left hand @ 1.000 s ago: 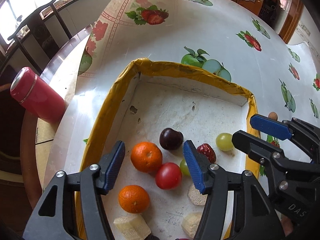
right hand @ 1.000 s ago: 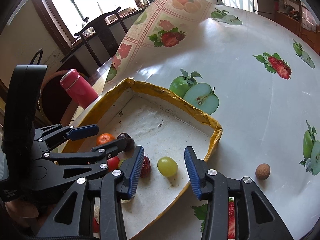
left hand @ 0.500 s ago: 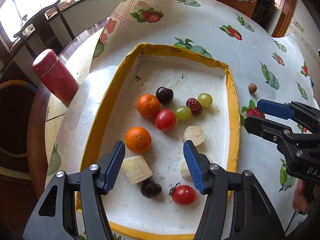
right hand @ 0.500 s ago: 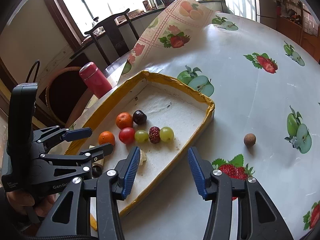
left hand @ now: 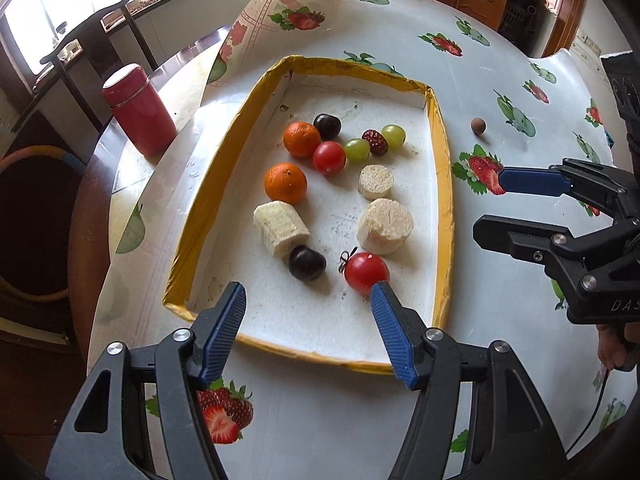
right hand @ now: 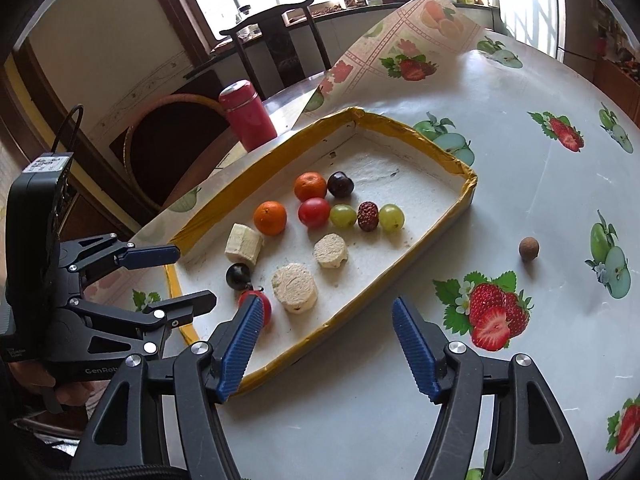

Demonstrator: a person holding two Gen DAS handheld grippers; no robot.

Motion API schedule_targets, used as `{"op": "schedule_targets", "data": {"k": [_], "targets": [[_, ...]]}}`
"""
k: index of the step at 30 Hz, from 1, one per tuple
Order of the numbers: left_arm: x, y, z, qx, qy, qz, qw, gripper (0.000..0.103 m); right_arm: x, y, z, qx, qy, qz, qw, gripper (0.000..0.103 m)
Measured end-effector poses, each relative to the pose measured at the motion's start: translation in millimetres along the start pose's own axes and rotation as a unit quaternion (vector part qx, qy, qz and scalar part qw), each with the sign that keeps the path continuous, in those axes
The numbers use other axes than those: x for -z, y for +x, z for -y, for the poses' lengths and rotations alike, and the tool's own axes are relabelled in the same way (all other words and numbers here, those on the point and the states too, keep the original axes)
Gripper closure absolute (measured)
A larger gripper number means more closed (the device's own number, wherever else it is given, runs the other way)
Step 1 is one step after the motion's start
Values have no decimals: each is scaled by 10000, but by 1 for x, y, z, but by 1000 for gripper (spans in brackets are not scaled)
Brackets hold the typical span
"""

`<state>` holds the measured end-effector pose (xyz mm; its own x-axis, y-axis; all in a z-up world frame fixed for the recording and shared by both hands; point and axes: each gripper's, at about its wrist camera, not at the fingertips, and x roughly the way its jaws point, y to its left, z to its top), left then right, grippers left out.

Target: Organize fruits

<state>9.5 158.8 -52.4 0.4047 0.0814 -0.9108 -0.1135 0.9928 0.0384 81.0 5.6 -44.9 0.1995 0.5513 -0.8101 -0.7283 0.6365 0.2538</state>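
A white tray with a yellow rim (left hand: 440, 152) (right hand: 468, 184) holds two oranges (left hand: 285, 183) (right hand: 270, 218), tomatoes (left hand: 366, 272), green grapes (left hand: 394, 136) (right hand: 391, 218), a red date (left hand: 375, 142), dark cherries (left hand: 307, 263) and pale banana pieces (left hand: 385, 226) (right hand: 295, 287). A small brown longan (left hand: 478, 125) (right hand: 529, 248) lies on the tablecloth right of the tray. My left gripper (left hand: 308, 316) (right hand: 188, 276) is open and empty over the tray's near end. My right gripper (right hand: 326, 342) (left hand: 496, 204) is open and empty by the tray's near right side.
A red flask (left hand: 138, 114) (right hand: 248, 120) stands left of the tray on bare table. The fruit-print tablecloth (left hand: 400, 28) is folded up at the far edge. A dark chair (right hand: 276, 44) and a basket (right hand: 168, 148) stand beyond the table.
Both grippers have pulled back and up from the tray, so the whole tray and more fruit now show. Both stay open and empty. No fruit has moved.
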Motion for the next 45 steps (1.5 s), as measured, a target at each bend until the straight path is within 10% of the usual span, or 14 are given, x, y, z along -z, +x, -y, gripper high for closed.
{"op": "schedule_targets", "data": {"k": [4,45], "targets": [[15,-10,-3,-27,29,33,10000,27,11,3,-14,4,-341,-166,9993,30],[66,-26,4,-405,366,-14,9985,27,52,-3,-61,171,-1560,-564,9860,19]]}}
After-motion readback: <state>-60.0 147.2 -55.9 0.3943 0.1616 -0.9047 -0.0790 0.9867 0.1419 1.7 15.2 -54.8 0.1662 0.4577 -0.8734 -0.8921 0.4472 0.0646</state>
